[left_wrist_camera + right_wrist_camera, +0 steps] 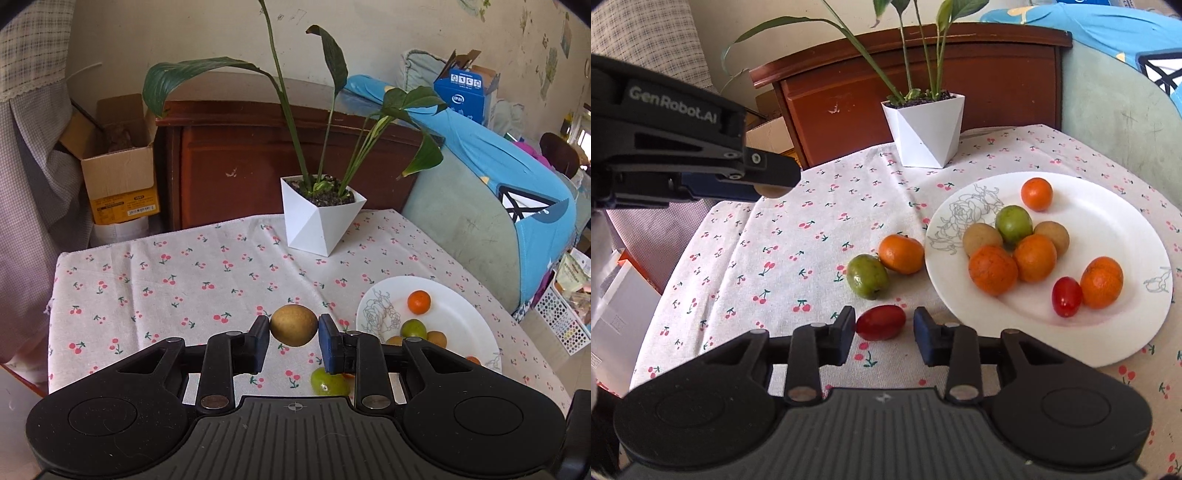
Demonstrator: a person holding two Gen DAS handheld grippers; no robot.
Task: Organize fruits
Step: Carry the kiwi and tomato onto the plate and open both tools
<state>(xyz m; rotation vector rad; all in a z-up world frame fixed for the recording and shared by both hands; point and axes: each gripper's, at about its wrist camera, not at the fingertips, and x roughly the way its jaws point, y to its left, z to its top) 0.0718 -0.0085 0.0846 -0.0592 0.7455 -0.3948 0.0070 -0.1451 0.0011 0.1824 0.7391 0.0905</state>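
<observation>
My left gripper (pixel 294 338) is shut on a small brown fruit (pixel 293 325) and holds it above the cherry-print tablecloth, left of the white plate (pixel 465 325). In the right wrist view the left gripper (pixel 768 184) hangs high at the left with that fruit (pixel 771 191) peeking out. My right gripper (pixel 884 332) is open, its fingers either side of a red cherry tomato (pixel 881 322) lying on the cloth. A green fruit (pixel 867 276) and an orange (pixel 901 254) lie loose beside the plate (pixel 1108 221), which holds several oranges, brown and green fruits and a tomato.
A white faceted pot with a tall green plant (pixel 321 214) stands at the table's far edge, also in the right wrist view (pixel 925 133). A wooden cabinet (pixel 258 155) is behind, a cardboard box (pixel 118 166) to the left, a sofa with blue cloth (pixel 498 177) to the right.
</observation>
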